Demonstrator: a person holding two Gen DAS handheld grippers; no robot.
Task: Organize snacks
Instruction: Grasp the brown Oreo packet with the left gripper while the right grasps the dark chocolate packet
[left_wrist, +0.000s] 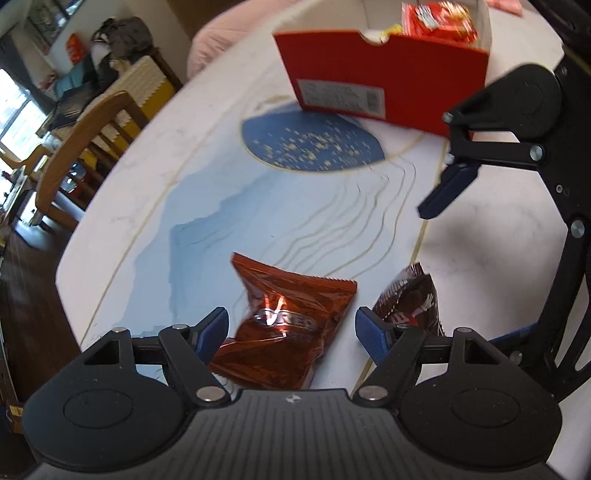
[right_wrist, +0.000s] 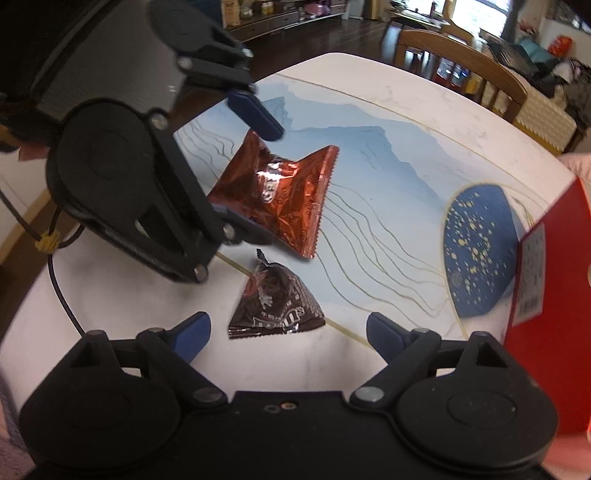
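Snack packets: orange one (left_wrist: 291, 325) between spread left tongs (left_wrist: 291, 332), seemingly untouched; brown one (right_wrist: 275, 306) on tabletop (right_wrist: 369, 110) below spread right tongs (right_wrist: 288, 332).

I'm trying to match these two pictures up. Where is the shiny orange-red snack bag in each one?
Left wrist view: the orange-red snack bag lies at bottom centre, between the blue fingertips of the left hand-held gripper.
Right wrist view: it is upper centre-left, above the dark brown candy bag.
Shared landmark: the dark blue gold-speckled disc printed on the table.
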